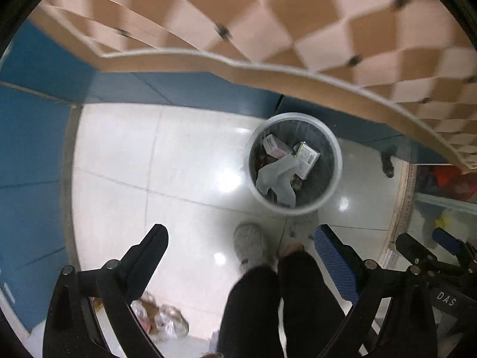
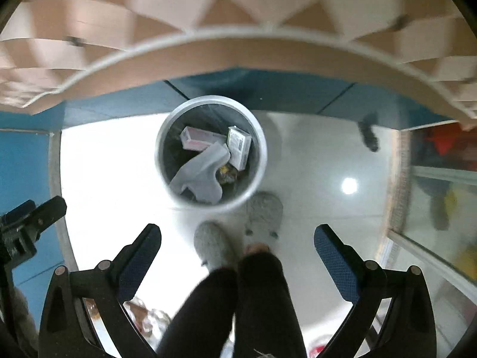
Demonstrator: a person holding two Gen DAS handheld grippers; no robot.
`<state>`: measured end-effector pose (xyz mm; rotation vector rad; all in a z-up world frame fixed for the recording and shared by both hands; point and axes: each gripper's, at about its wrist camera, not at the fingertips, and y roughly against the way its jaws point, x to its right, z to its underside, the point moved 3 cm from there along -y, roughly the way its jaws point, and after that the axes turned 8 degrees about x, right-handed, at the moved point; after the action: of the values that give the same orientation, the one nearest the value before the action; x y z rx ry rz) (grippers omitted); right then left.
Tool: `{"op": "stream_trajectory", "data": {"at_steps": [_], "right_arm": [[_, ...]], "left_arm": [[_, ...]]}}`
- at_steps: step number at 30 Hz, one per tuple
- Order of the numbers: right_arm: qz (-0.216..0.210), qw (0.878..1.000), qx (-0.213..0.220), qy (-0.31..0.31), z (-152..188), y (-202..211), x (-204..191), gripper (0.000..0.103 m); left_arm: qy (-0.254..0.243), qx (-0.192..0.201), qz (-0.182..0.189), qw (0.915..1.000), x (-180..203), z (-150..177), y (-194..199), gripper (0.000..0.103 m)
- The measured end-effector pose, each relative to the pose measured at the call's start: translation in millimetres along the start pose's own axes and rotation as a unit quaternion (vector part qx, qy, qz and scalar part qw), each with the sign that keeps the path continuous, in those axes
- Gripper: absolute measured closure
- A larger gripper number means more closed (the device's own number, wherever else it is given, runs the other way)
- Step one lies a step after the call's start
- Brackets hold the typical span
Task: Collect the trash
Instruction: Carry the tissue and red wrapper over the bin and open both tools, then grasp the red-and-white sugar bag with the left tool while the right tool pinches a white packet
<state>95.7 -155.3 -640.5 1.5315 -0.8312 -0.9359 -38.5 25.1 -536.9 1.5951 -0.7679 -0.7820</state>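
Observation:
A round bin with a white rim [image 1: 293, 116] [image 2: 210, 99] stands on the pale tiled floor below both grippers. Inside lie a pinkish box [image 2: 198, 138], a white printed box [image 2: 238, 146] and a limp grey-white piece of cloth or plastic [image 2: 202, 176]. My left gripper [image 1: 241, 232] points down and stands open with nothing between its fingers. My right gripper [image 2: 237, 229] also hangs open and empty, nearer above the bin. Crumpled wrappers and a bit of cardboard [image 1: 161, 319] [image 2: 146, 316] lie on the floor behind the left fingers.
A person's dark-trousered legs [image 1: 268, 304] and grey slippers [image 1: 252, 244] stand just short of the bin. A checkered tabletop's edge [image 1: 238, 65] overhangs the bin's far side. Blue wall panels [image 1: 29, 149] close the left; a glass-fronted cabinet [image 2: 441, 185] stands on the right.

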Motion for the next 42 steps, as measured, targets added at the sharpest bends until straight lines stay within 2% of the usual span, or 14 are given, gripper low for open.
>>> {"op": "stream_trajectory", "data": {"at_steps": [7,11,17,20,25,30,32,34,35,36,37,40,41,42], "right_arm": [[-0.016,0.999,0.027,0.021,15.7,144.9,-17.5,0.000],[-0.037,0.998,0.055,0.024,14.0,214.0,-29.6,0.000],[-0.076,0.990,0.122,-0.019,-24.4,306.7,-21.9,0.000],[-0.075,0.983,0.160,-0.041,-69.7,342.7,-4.1,0.000],[-0.026,0.979,0.198,-0.050,-174.2,356.7,35.7,0.000],[0.020,0.986,0.164,-0.034,-270.6,302.9,62.3,0.000],[0.021,0.988,0.149,-0.022,-291.1,279.8,64.2,0.000],[0.006,0.990,0.141,-0.013,-302.8,267.5,60.3,0.015],[0.008,0.990,0.142,-0.005,-306.2,265.3,57.9,0.015],[0.015,0.988,0.154,0.008,-310.5,266.9,54.0,0.025],[0.017,0.986,0.163,0.016,-312.5,268.4,51.6,0.041],[0.022,0.983,0.178,0.027,-323.4,273.0,50.5,0.068],[0.015,0.983,0.179,0.026,-328.1,274.1,52.4,0.074],[0.011,0.984,0.178,0.026,-334.0,272.9,55.0,0.089]], "left_arm": [[0.008,0.066,0.016,0.9976,-4.7,-2.0,136.8,0.003],[-0.004,0.111,0.004,0.9938,-2.5,-13.6,196.8,0.003],[-0.011,0.208,0.011,0.9780,7.8,-80.5,270.9,0.003],[0.004,0.236,0.015,0.9717,13.9,-129.0,286.4,0.003],[0.026,0.217,0.012,0.9757,32.6,-210.4,265.3,0.000],[0.053,0.167,0.027,0.9842,58.0,-278.2,223.8,0.000],[0.067,0.143,0.040,0.9867,70.1,-303.8,204.0,0.000],[0.079,0.128,0.050,0.9873,79.7,-322.8,194.2,0.000],[0.090,0.118,0.058,0.9872,83.9,-334.9,184.8,0.000],[0.100,0.110,0.065,0.9867,87.2,-344.8,179.4,0.001],[0.111,0.103,0.072,0.9859,89.7,-353.5,173.0,0.001],[0.139,0.090,0.084,0.9826,97.7,-379.7,157.6,0.001],[0.143,0.090,0.085,0.9819,100.0,-386.2,154.8,0.004],[0.142,0.096,0.075,0.9823,104.3,-394.1,152.8,0.010]]}}
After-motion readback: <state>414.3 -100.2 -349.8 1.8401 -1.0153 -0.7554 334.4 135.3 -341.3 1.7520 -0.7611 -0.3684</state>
